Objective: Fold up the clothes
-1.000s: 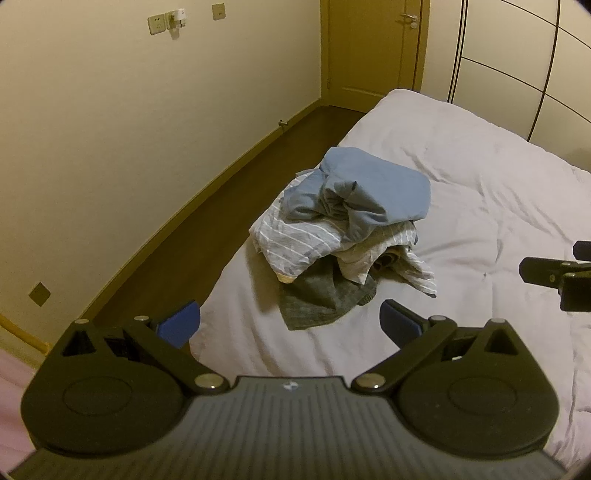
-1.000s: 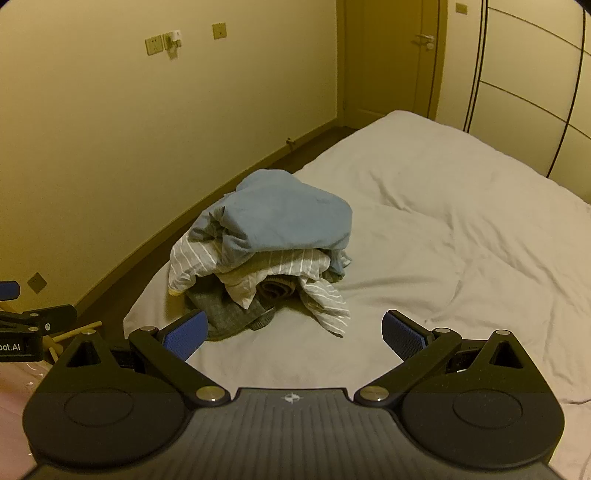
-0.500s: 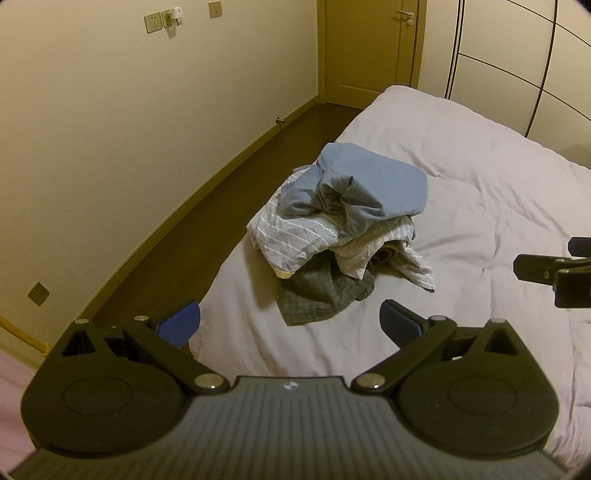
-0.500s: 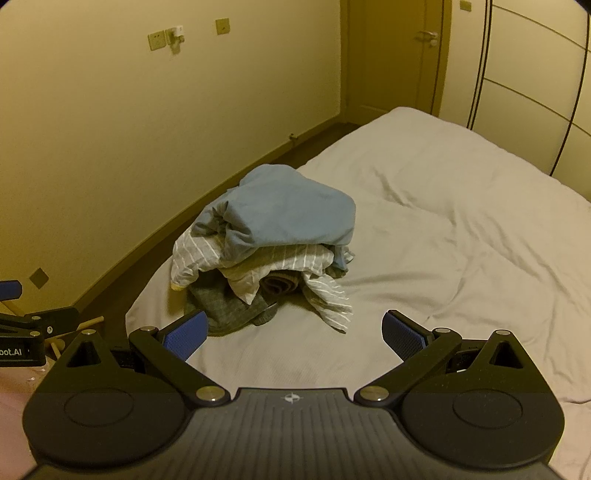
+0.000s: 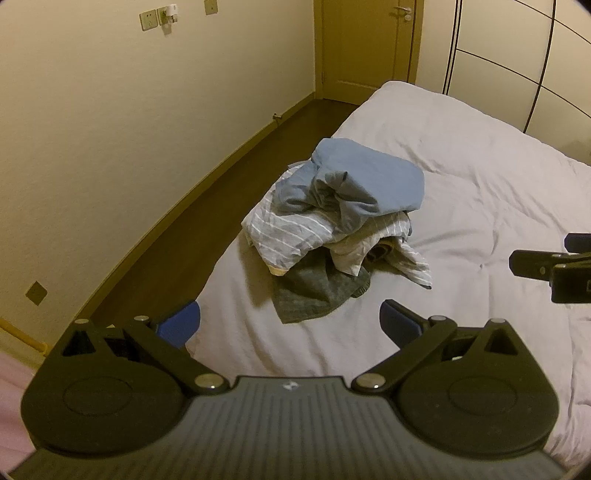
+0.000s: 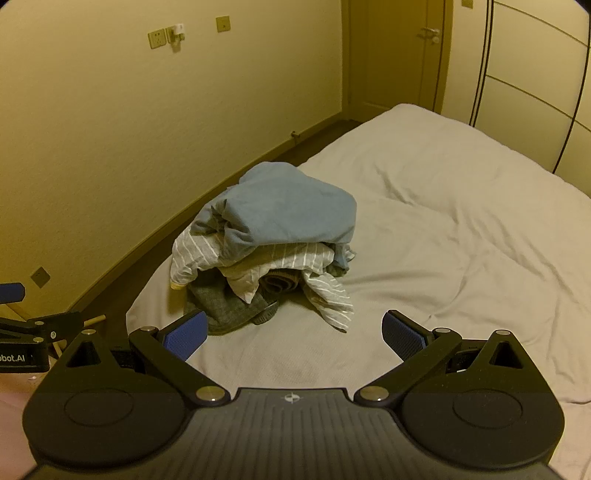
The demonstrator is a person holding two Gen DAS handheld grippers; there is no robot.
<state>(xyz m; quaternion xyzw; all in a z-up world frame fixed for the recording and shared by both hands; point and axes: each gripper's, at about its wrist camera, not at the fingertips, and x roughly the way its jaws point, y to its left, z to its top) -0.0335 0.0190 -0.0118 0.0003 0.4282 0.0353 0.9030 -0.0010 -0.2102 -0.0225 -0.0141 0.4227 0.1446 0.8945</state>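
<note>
A wide bed with a pale, rumpled cover is filling most of both views, running away toward a closed wooden door and panelled wardrobe fronts at the far end. A cream wall is running along the bed's left side, with a strip of dark floor lying between wall and bed.

A pile of unfolded clothes is sitting near the bed's left edge, ahead of both grippers and untouched by either. A blue garment is lying crumpled on top; beneath it a grey shirt with thin white stripes is spilling out toward the wall side, and a dark grey knitted piece is sticking out at the bottom, flat on the cover.

The left gripper is hovering over the near end of the bed with its blue-padded fingers spread wide and holding nothing. The right gripper is hanging likewise short of the pile, its fingers also wide apart and empty. Each gripper is showing at the edge of the other's view, the two being well apart.

On the wall, a socket with a small white plug-in is sitting high up, and one low square outlet plate is sitting near the skirting.
</note>
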